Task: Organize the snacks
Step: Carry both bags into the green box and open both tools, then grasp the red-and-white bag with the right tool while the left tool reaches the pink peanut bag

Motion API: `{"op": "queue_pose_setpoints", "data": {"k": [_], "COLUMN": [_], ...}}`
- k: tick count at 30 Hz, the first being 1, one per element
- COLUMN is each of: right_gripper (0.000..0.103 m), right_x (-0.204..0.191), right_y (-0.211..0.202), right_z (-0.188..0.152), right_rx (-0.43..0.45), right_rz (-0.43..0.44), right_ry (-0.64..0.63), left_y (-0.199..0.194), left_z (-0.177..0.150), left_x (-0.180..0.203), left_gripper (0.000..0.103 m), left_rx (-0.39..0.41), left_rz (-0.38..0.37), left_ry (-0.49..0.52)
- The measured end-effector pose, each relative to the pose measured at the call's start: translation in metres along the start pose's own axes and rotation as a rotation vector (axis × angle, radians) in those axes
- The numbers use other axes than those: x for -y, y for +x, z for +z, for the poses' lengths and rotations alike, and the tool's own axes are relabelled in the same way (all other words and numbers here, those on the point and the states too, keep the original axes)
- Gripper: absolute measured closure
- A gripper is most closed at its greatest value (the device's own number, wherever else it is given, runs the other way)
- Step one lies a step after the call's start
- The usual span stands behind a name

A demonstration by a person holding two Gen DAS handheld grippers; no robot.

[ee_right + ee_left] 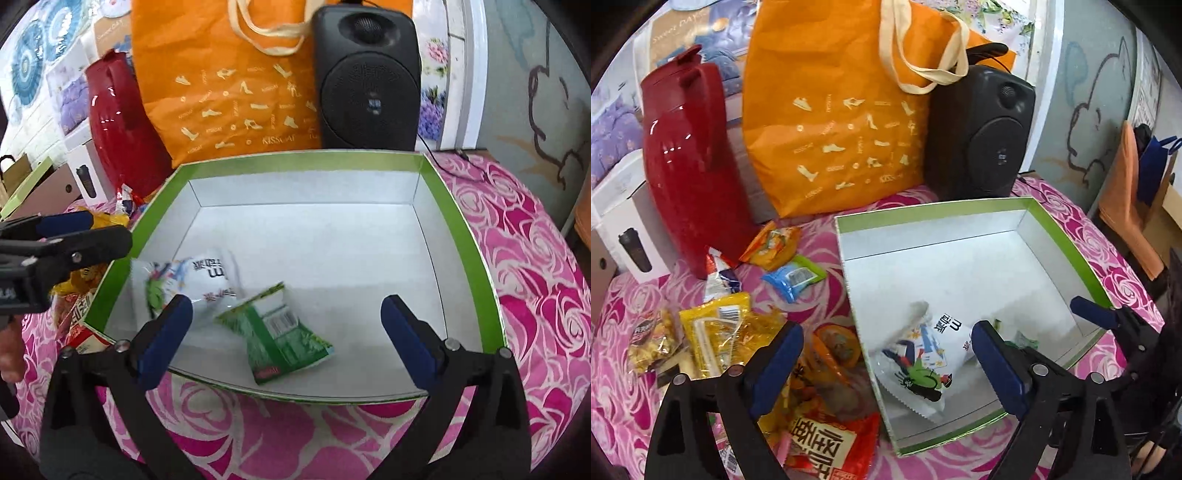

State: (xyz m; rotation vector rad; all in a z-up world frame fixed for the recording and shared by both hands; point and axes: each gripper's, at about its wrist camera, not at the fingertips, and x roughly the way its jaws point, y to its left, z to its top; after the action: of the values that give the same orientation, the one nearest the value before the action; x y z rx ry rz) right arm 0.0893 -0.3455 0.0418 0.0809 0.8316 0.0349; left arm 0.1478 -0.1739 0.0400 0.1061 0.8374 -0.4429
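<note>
Right wrist view: right gripper (286, 334) wide open, nothing held, hanging over green packet (275, 334) and white packet (192, 280) lying in green-rimmed box (469, 236). Left gripper (886, 369) wide open too, empty. Loose snacks (716, 343) left of box on table (535, 277). Behind: orange bag (221, 85), speaker (369, 81).

left gripper (886, 369) jaws wide, right gripper (288, 336) jaws wide
</note>
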Motion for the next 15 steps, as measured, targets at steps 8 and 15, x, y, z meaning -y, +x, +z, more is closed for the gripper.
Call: {"op": "queue_pose_setpoints", "data": {"k": [8,15], "right_gripper": [0.001,0.001], "right_x": [-0.015,-0.046], "right_y": [-0.022,-0.049], "right_z": [0.001,-0.02], "right_rx": [0.009,0.011], "right_rz": [-0.002,0.075], "right_ry": [-0.011,-0.008], "left_y": [-0.022,-0.065], "left_z": [-0.01,-0.038], "left_x": [-0.009,-0.029], "left_gripper": [0.009,0.009], "left_rx": [0.018,0.056], "left_rz": [-0.007,0.034], "left_ry": [-0.026,-0.046]}}
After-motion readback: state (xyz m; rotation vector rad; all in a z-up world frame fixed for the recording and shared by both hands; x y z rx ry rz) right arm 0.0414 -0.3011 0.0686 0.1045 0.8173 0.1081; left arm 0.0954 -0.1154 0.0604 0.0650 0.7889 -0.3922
